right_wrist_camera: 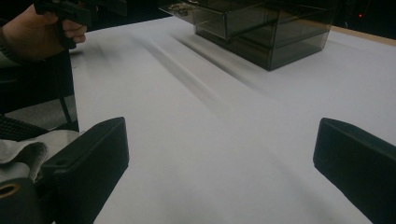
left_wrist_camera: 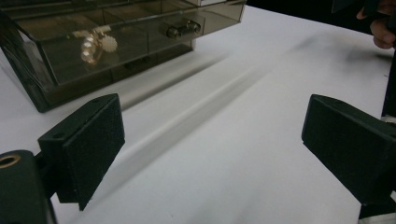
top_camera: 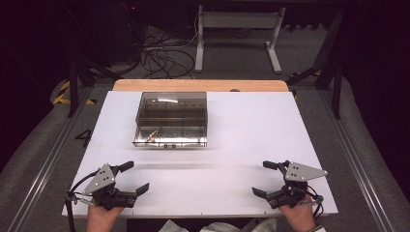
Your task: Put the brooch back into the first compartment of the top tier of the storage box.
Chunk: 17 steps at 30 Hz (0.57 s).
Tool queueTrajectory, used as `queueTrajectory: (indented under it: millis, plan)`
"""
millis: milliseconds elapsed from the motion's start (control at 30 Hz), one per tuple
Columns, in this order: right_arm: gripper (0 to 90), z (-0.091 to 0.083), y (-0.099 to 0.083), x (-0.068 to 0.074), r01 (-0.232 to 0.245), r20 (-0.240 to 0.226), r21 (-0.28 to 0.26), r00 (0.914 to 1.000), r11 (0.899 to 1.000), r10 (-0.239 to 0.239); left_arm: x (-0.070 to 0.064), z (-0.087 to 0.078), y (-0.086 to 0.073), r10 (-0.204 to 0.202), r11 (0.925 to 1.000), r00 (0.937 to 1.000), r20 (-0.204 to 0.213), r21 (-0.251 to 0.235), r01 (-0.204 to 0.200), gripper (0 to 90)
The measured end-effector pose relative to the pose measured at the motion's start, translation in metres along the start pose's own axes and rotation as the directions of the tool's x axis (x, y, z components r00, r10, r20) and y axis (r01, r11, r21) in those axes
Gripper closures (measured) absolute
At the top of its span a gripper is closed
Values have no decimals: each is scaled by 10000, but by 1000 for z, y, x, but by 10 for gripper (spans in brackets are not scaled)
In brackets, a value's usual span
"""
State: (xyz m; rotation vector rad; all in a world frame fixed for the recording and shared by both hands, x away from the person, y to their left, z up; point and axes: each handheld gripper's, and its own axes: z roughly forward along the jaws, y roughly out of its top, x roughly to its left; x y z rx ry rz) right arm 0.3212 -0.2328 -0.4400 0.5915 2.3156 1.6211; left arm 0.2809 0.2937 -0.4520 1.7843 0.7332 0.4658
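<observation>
We see a smoked, see-through drawer box (top_camera: pixel 171 118) well ahead of both claws, on the far half of the white worktop (top_camera: pixel 241 145), roughly midway between them but a little nearer the left one's side. Its lower drawer (top_camera: pixel 170 137) is pulled out toward us, and in the drawer's left part lies a small pale, gold-toned trinket (left_wrist_camera: pixel 95 44); two small round knobs (left_wrist_camera: pixel 182 29) sit on the drawer front. From the left claw (top_camera: pixel 133 176) the box stands ahead and off to its left in the left gripper view; from the right claw (top_camera: pixel 265 179) it is ahead and toward its right. Both claws are spread wide apart and hold nothing, each resting low over the near edge of the worktop in a hand, well apart from each other and from the box. Beyond the worktop's far edge we see a wooden strip (top_camera: pixel 200 85) and, on the floor, a tangle of cables (top_camera: pixel 162 58).
</observation>
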Motion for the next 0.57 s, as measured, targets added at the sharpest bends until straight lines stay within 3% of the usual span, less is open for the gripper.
queueTrajectory:
  millis: [133, 300, 433, 567]
  plan:
    - [42, 1, 0, 0, 9, 10, 23, 10000, 10000, -9, 1, -2, 0, -35, 9999, 10000, -12, -148, 35, 68]
    - [42, 2, 0, 0, 4, 10, 36, 10000, 10000, -4, 1, -4, 1, -423, 9981, 9991, 17, -455, 423, 65]
    - [42, 2, 0, -1, -17, 2, 24, 10000, 10000, 17, 2, -4, 0, -491, 9979, 9987, -95, -428, 486, 65]
    - [42, 2, 0, -1, -32, -1, 18, 10000, 10000, 32, -2, -1, 2, 46, 10000, 9990, -441, 45, -44, 62]
